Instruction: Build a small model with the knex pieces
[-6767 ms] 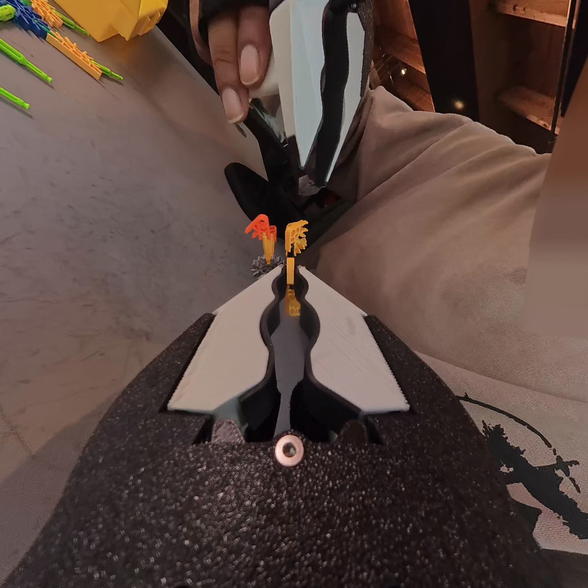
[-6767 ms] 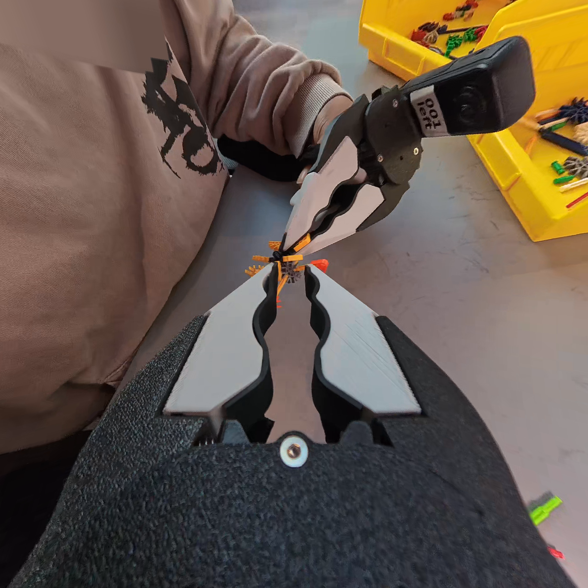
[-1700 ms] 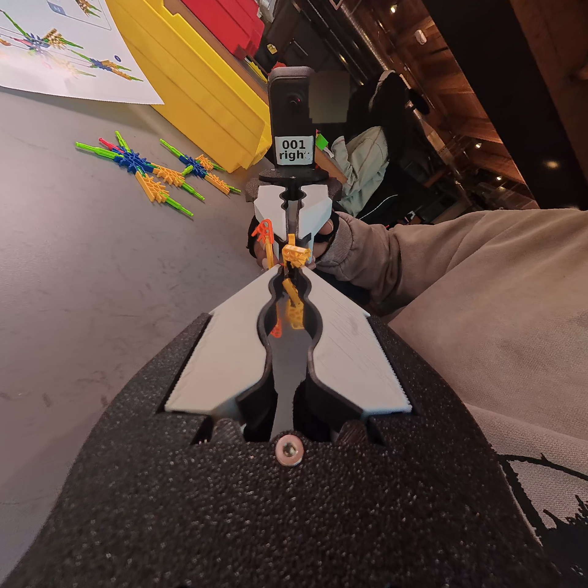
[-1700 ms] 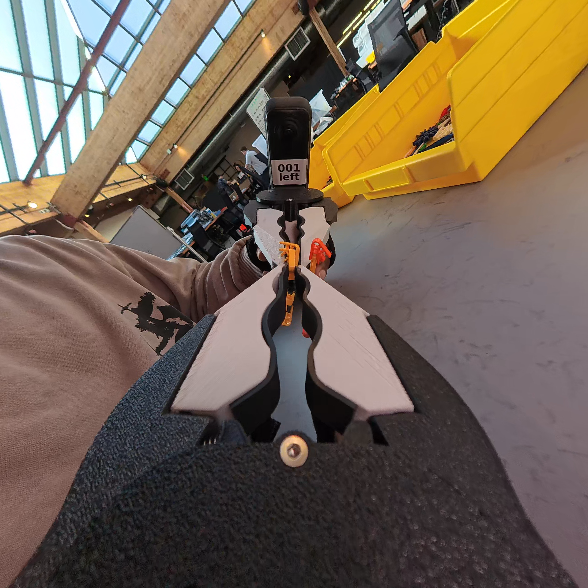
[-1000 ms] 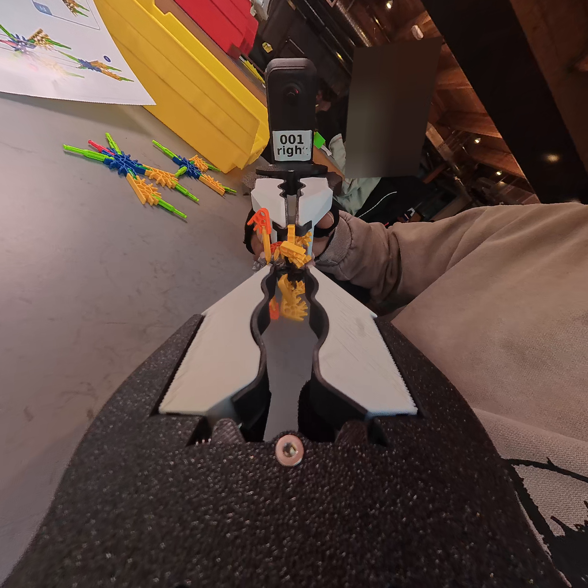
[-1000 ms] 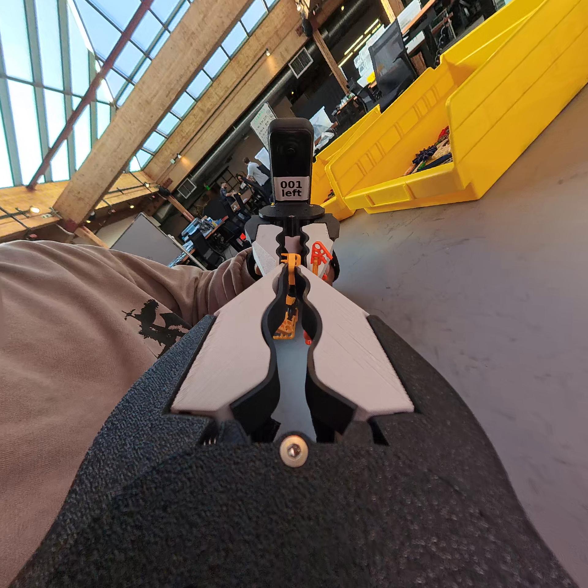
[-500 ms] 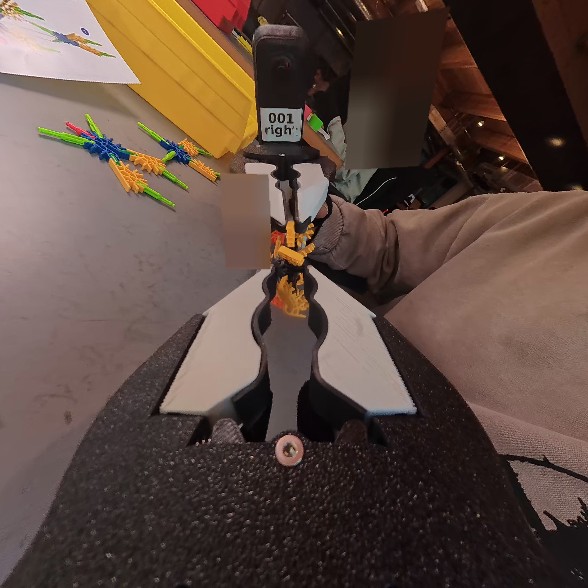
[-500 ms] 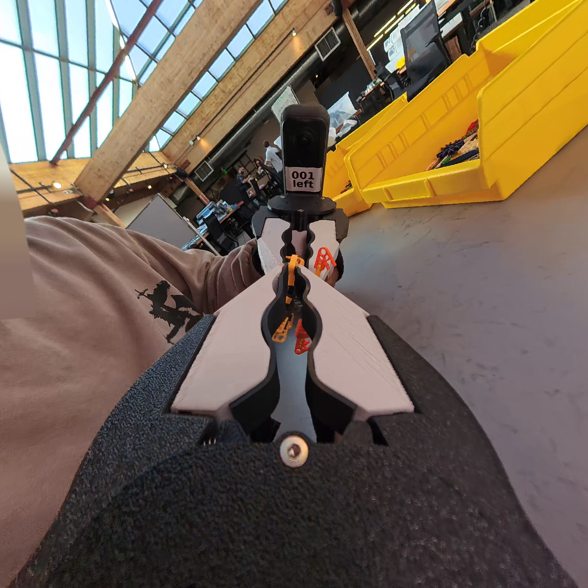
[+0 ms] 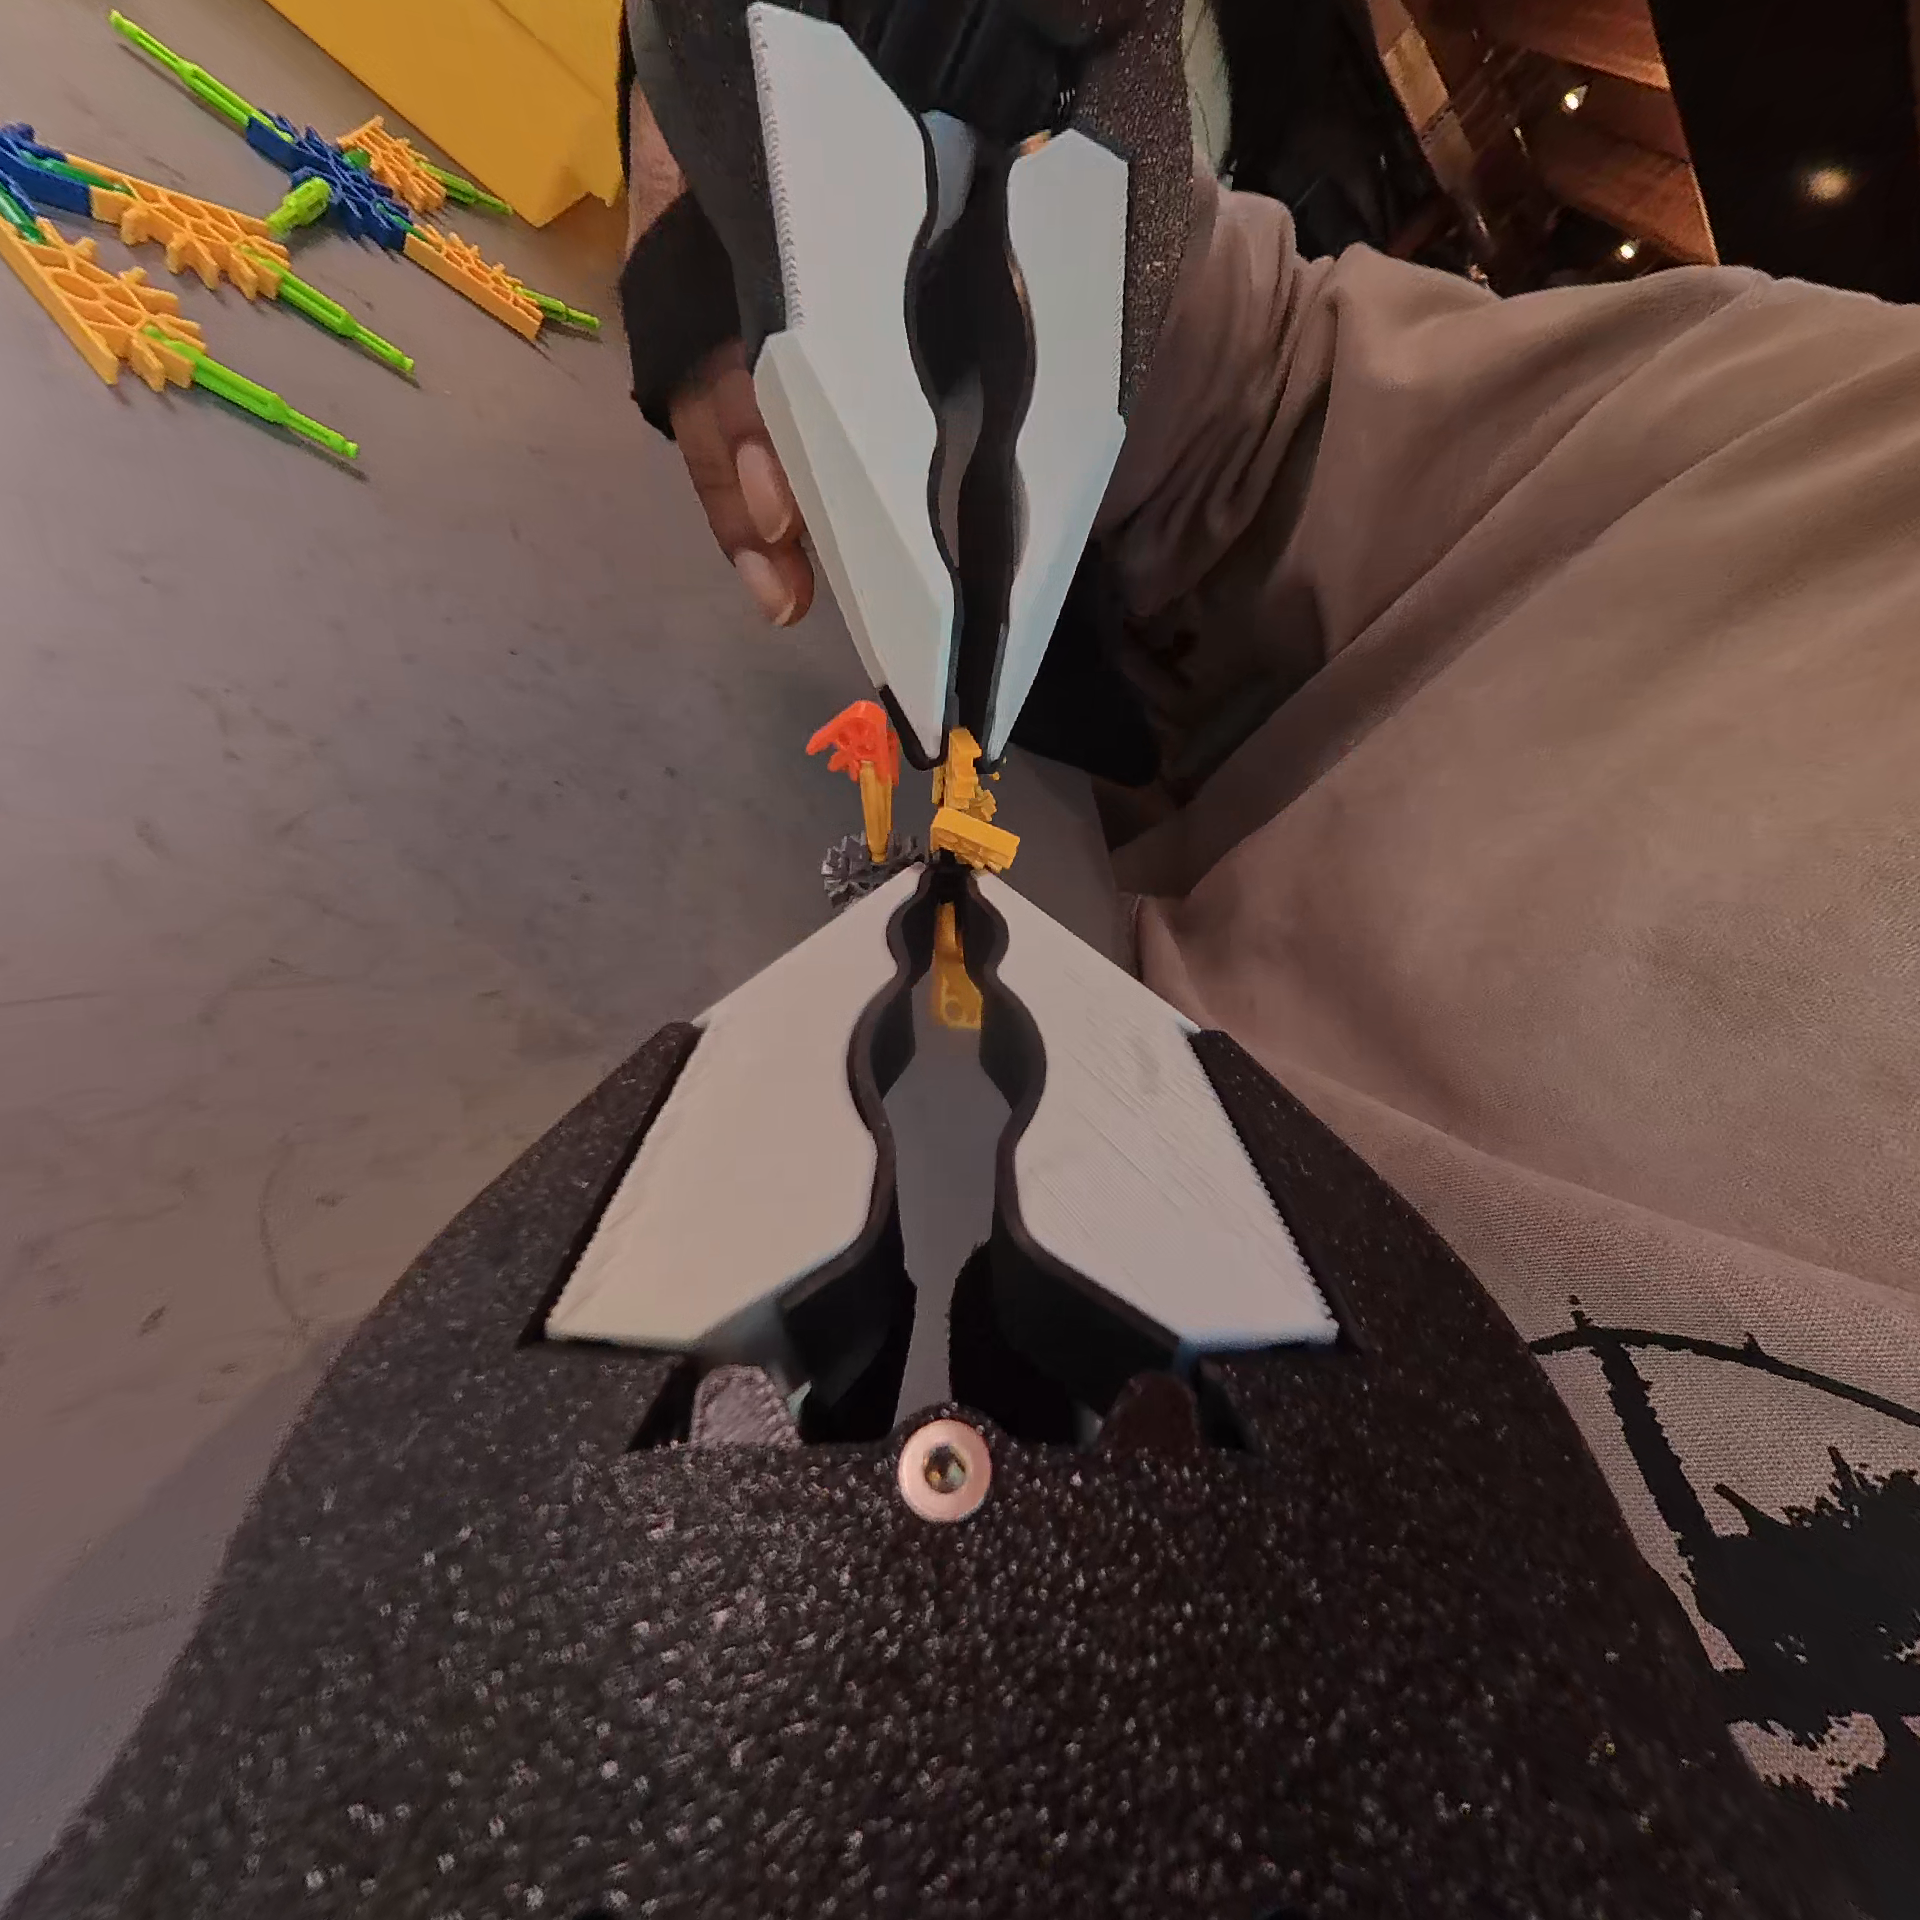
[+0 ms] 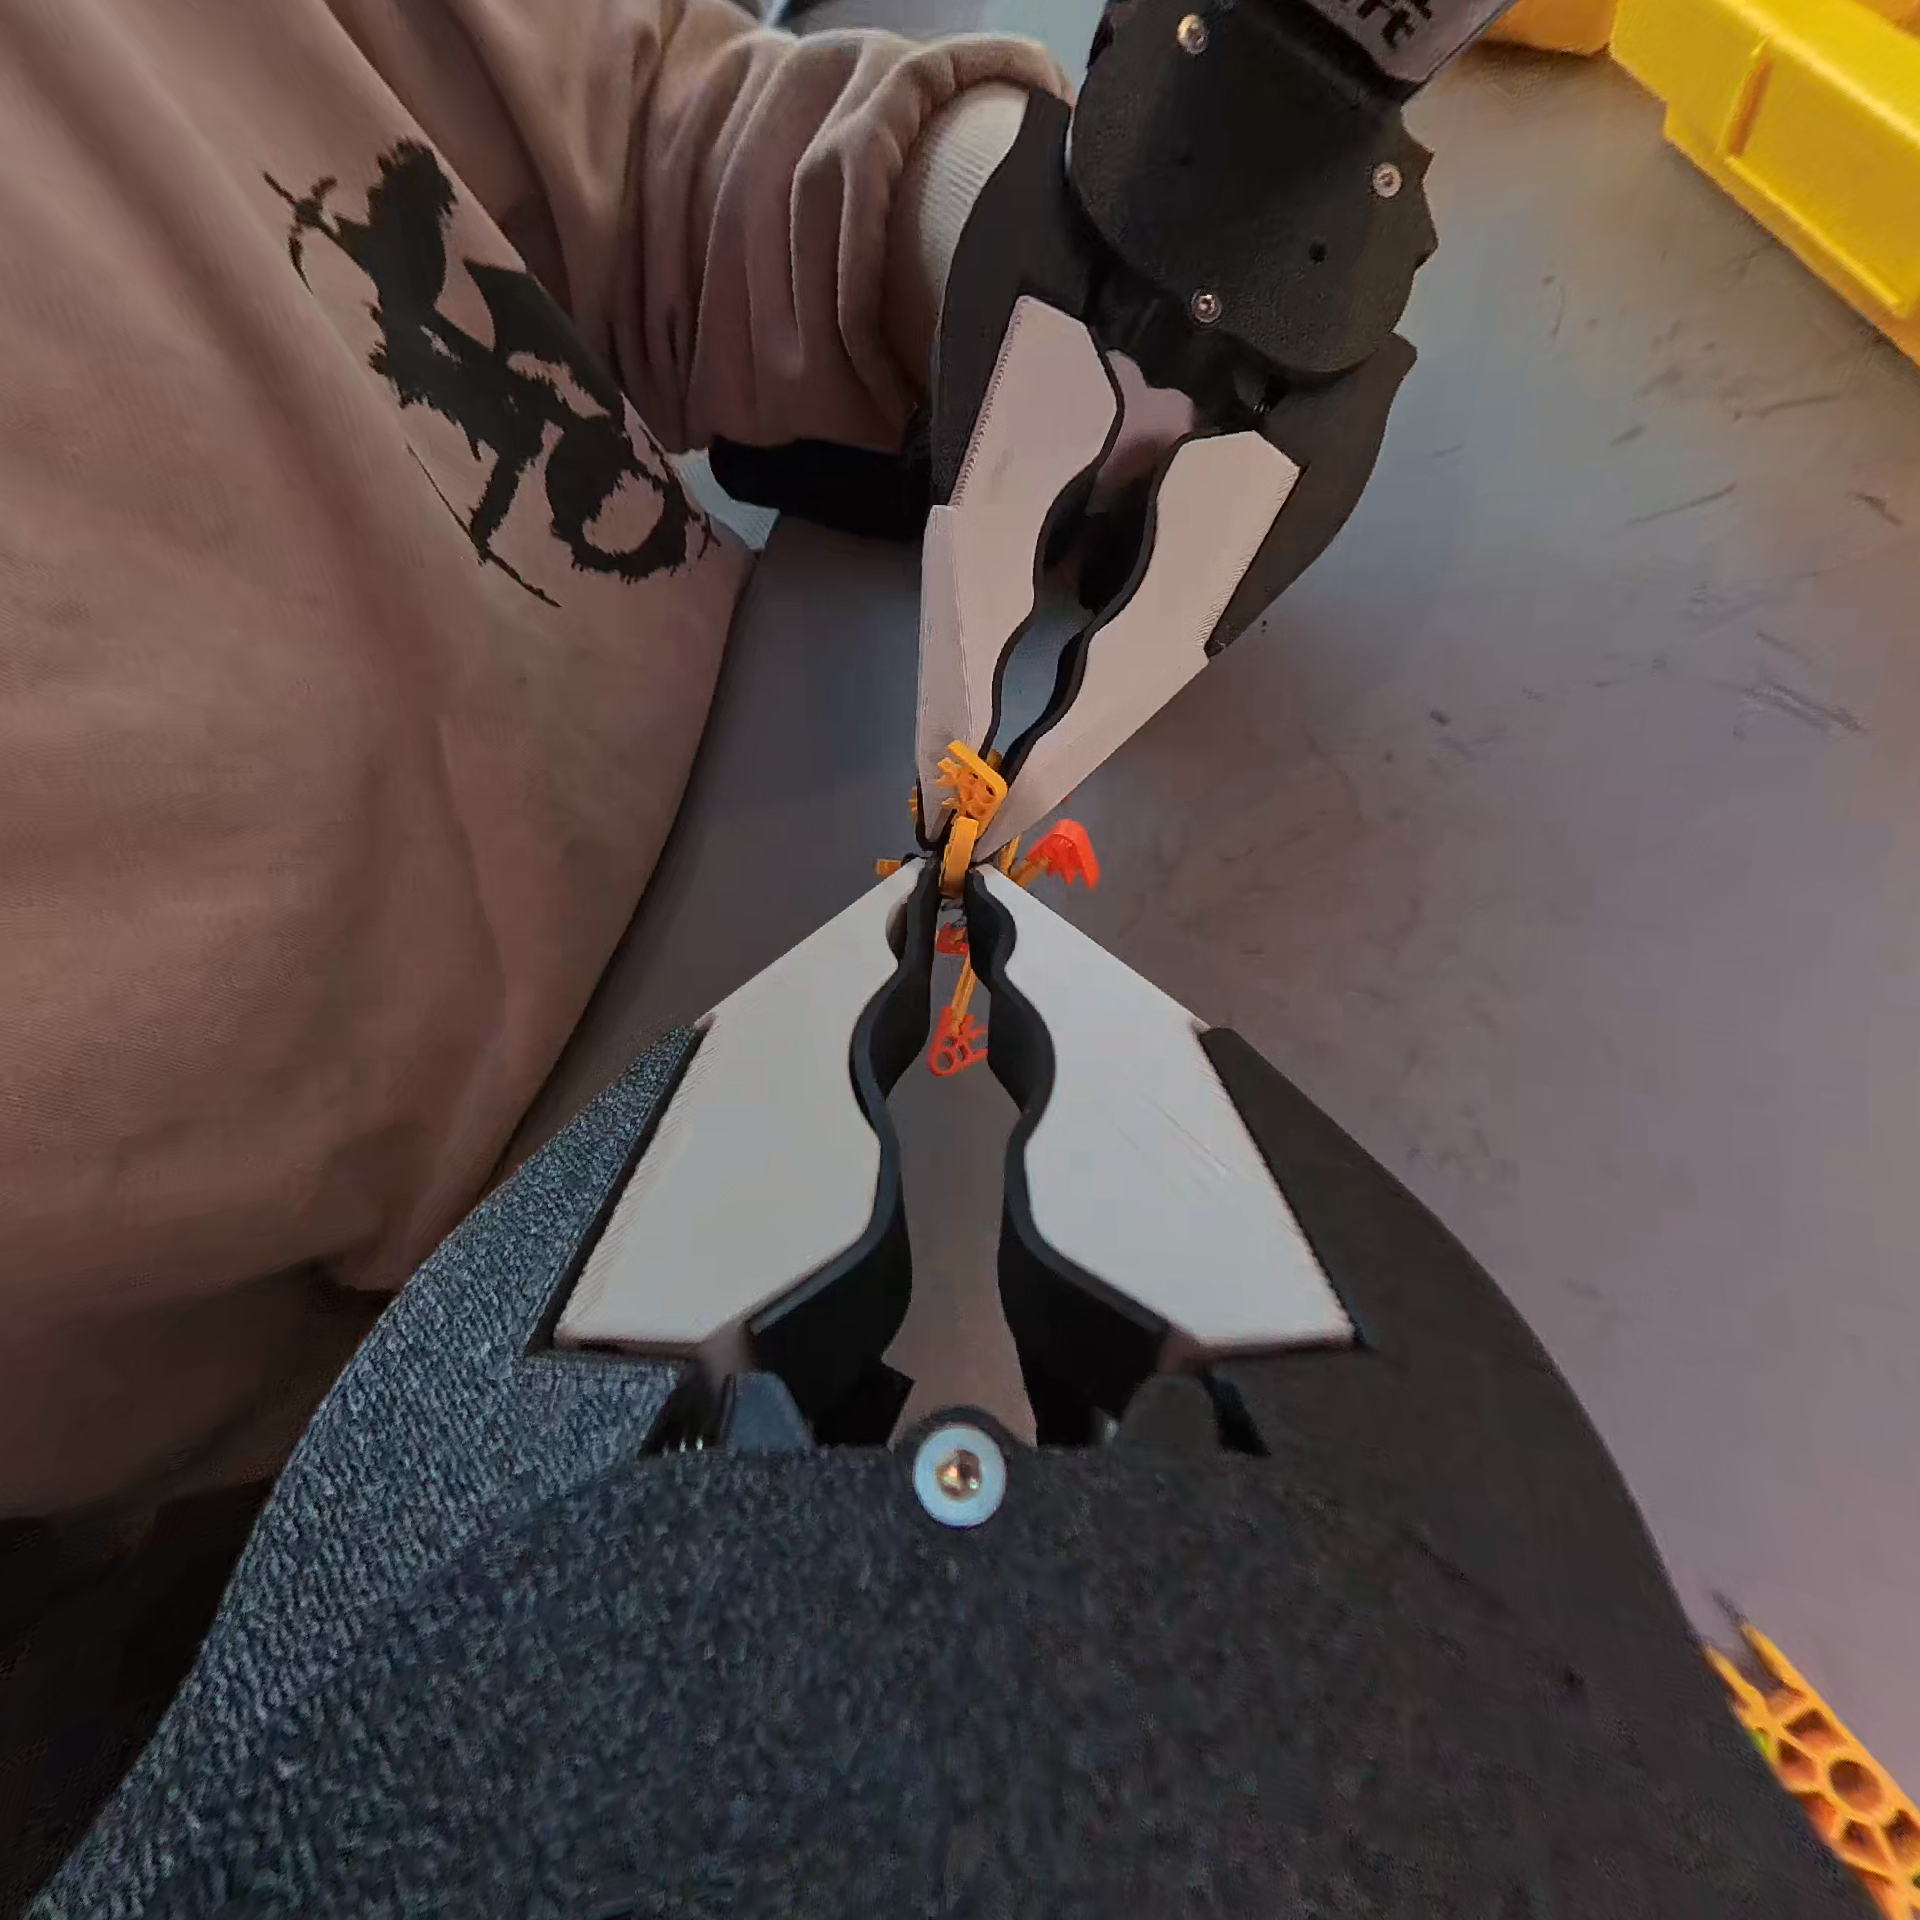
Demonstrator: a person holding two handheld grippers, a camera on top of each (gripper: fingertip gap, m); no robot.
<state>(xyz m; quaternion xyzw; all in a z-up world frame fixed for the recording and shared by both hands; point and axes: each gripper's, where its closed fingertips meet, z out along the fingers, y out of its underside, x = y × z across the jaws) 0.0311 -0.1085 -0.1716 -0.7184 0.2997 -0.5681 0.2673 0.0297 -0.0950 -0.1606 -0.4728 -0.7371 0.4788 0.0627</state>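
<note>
Left tool (image 9: 943, 883): pressed together, pinching a yellow toy piece (image 9: 954, 1000) at the tips, frame centre.
Right tool (image 10: 943, 883): pressed together on the same small cluster of toy pieces (image 10: 961, 821); an orange piece (image 10: 956, 1044) dangles between its fingers.
Cluster: held tip to tip between both tools, above the grey bench (image 9: 260, 831), beside a tan sweatshirt (image 9: 1507, 727).
Handling, judged: very light, stiff thin plastic, snap joints likely to pop apart; grip the rods near the joints.
Upper left: built toy stars (image 9: 208, 229) and a yellow bin (image 9: 488, 94).
</note>
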